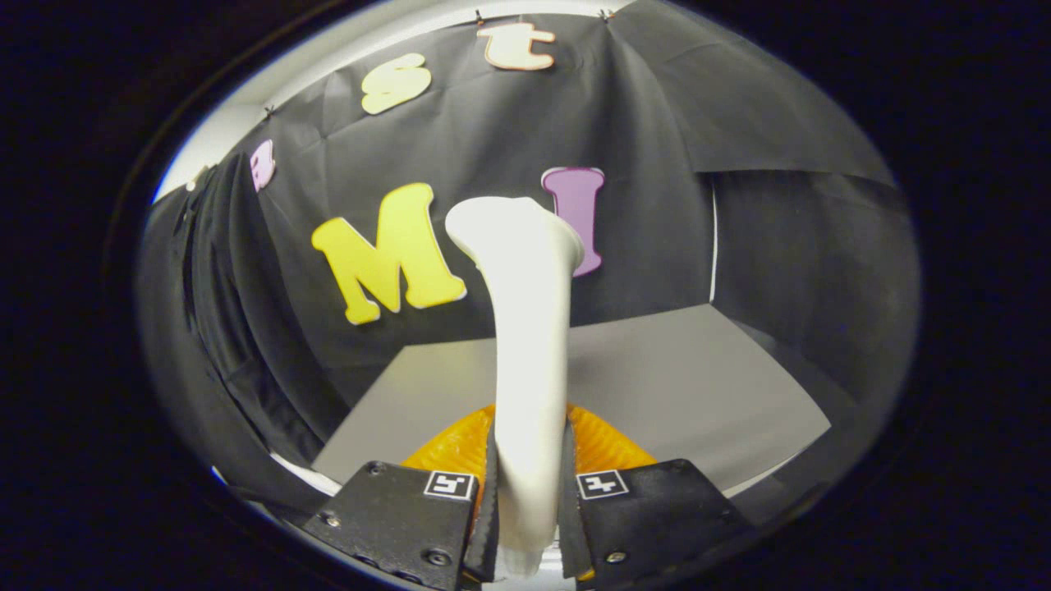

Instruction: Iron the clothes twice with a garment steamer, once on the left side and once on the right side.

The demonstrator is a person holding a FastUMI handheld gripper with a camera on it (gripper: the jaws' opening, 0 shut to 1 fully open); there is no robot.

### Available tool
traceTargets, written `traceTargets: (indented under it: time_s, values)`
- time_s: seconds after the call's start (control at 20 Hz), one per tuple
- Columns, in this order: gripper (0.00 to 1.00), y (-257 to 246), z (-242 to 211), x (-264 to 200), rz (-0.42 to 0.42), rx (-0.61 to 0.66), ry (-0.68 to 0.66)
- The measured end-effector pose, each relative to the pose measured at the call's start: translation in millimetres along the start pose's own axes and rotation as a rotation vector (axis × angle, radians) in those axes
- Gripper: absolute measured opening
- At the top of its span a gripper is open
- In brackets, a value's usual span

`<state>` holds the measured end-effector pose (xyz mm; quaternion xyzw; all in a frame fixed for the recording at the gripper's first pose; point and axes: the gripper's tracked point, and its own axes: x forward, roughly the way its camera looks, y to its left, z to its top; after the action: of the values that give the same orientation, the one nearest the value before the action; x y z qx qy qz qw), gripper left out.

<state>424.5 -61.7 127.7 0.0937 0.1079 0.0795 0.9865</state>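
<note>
The gripper (530, 484) is clenched on the garment steamer (525, 345): both black fingers (394, 517) press against the sides of its white handle, which runs up between them and stands nearly upright, leaning slightly to the left. The handle widens at the top into a flared white head that rises in front of the booth's black cloth wall (640, 164). An orange ribbed part (603, 443) shows just behind the handle's lower stretch, peeking out on both sides above the finger blocks; what it belongs to cannot be told. Beyond the fingers lies a pale grey tabletop (698, 386) reaching back to the wall. Off to the left, well apart from the steamer, dark clothes (222, 312) hang down along the side of the booth, its folds running vertically.
</note>
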Motion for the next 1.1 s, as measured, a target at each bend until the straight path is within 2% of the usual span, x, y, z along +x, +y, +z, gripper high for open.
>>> traceTargets:
  time_s: [0.15, 0.65, 0.9, 1.1]
  values:
    - [0.31, 38.9, 23.4, -38.7, 0.057, 0.053, -0.081]
    - [0.30, 190.4, 66.1, -121.7, 0.090, -0.064, -0.268]
    - [0.30, 276.5, 77.4, -141.6, 0.135, -0.118, -0.311]
    - [0.30, 346.1, 67.7, -139.6, 0.154, -0.163, -0.310]
